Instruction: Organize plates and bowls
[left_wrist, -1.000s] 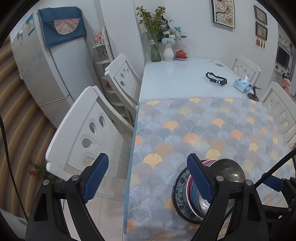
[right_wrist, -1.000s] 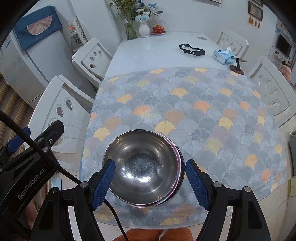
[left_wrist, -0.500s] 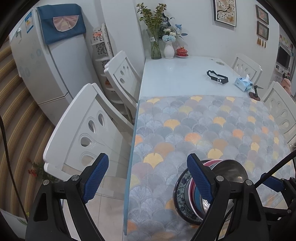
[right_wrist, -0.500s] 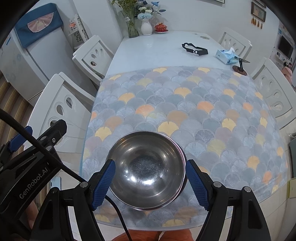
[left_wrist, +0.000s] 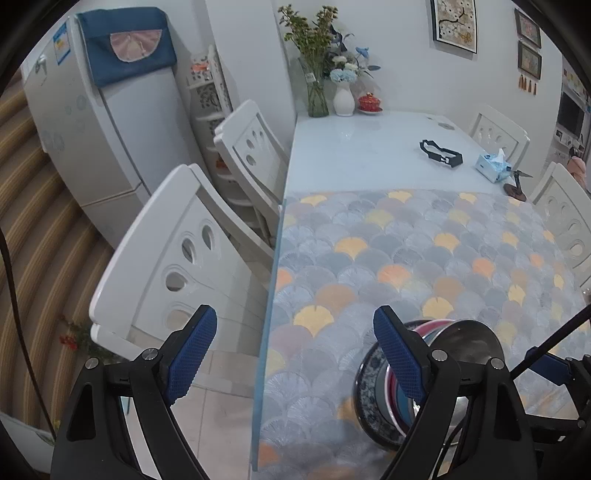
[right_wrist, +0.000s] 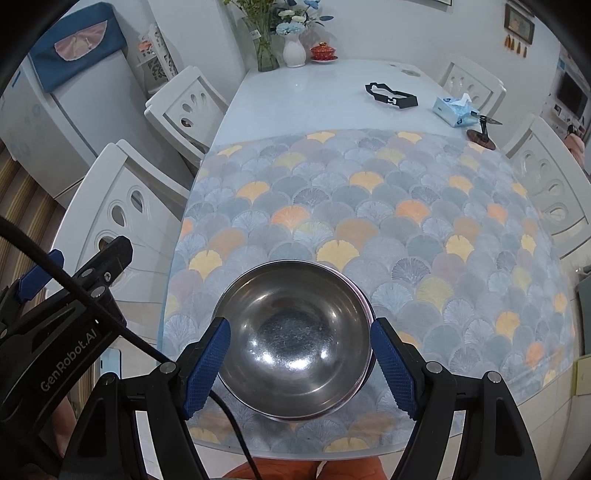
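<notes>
Bowl (right_wrist: 295, 336), steel, sits on top of stacked plates (left_wrist: 369, 391) at the near edge of the counter (right_wrist: 332, 96). Right tongs (right_wrist: 301, 365) spread, straddling the bowl; contact unclear. Left tongs (left_wrist: 297, 358) spread, empty, over the counter's left edge.

In the left wrist view the stack of dishes (left_wrist: 373, 398) is half hidden behind the left gripper's right finger (left_wrist: 399, 360), so the count of plates under the steel bowl (left_wrist: 469, 343) cannot be told. From the right wrist view that bowl (right_wrist: 295, 343) covers the plates beneath; only a thin pink rim (right_wrist: 365, 306) peeks out. The surface's near edge (right_wrist: 258, 452) is cut by the frame.
</notes>
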